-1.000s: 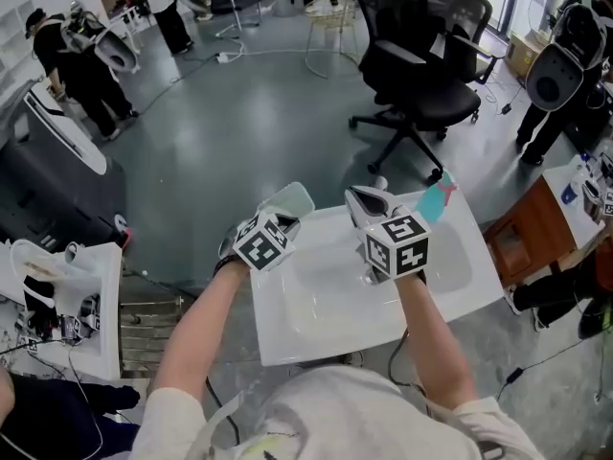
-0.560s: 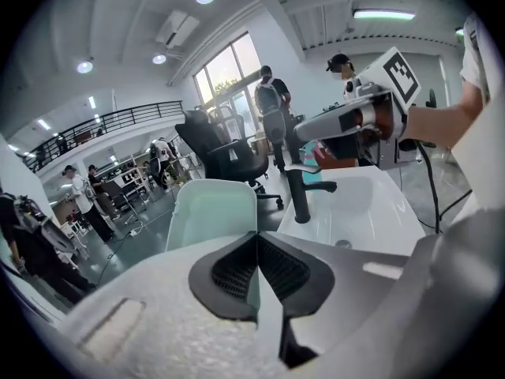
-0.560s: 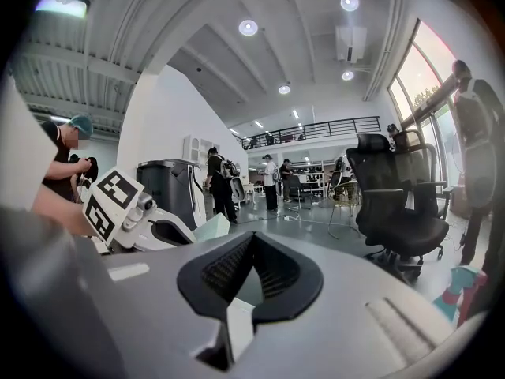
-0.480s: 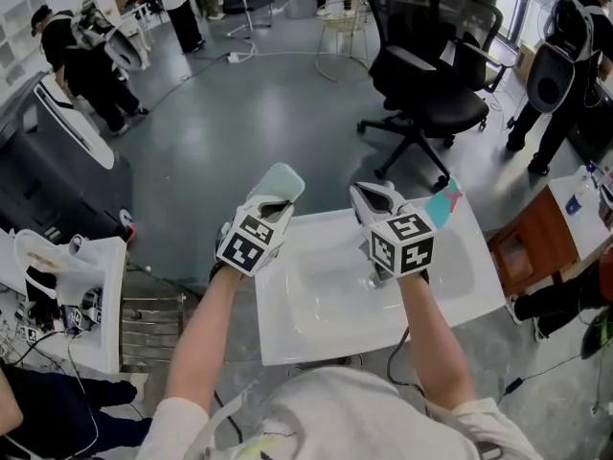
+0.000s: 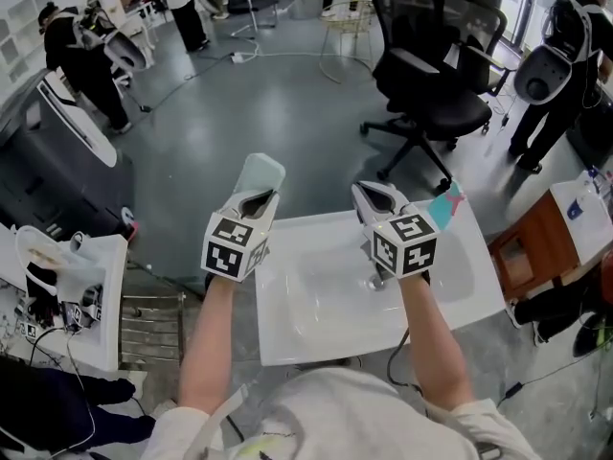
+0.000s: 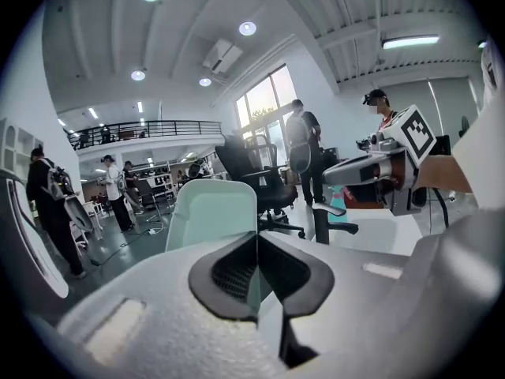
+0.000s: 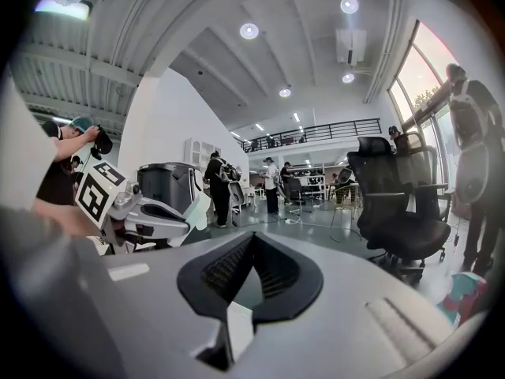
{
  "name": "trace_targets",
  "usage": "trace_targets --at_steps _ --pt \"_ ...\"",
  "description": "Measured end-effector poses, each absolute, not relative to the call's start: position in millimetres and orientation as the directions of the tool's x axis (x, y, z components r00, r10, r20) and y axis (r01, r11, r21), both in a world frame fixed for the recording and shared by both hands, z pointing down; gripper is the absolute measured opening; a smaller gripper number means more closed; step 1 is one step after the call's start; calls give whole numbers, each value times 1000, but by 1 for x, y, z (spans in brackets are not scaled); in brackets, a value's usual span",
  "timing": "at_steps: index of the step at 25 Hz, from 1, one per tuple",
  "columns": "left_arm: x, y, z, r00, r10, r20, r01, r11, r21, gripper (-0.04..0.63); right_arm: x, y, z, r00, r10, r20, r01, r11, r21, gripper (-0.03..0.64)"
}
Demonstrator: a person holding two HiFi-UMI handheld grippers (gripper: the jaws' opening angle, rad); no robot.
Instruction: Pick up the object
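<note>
Pale green sheet [image 5: 260, 173], prob. thin plastic, is sitting clamped edge-on in left gripper [image 5: 253, 202], raised off white basin's [image 5: 306, 329] far-left corner. Right gripper [image 5: 376, 199] is hovering closed, empty. Best: gripping firmly, lifting w/o twisting.

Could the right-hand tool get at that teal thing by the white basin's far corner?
Probably yes. The teal thing lies just beyond the right gripper, nothing between them, though its shut fingers would need opening first.
</note>
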State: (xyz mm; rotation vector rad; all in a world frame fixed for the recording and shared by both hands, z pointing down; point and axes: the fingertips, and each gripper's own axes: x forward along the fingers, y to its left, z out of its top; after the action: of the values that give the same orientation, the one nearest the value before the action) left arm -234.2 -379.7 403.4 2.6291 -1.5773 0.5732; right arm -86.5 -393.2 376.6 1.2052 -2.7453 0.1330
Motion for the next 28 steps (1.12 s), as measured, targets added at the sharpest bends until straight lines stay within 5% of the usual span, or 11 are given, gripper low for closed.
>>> trace_targets --at_steps 11,28 --pt "-251 -367 378 336 -921 198 -920 -366 -139 11 -82 -394 375 -661 -735 151 -746 665 -29 3" --pt "-254 -361 381 309 -933 182 -934 -334 -127 11 -77 -390 375 -665 -732 145 -743 668 -34 3"
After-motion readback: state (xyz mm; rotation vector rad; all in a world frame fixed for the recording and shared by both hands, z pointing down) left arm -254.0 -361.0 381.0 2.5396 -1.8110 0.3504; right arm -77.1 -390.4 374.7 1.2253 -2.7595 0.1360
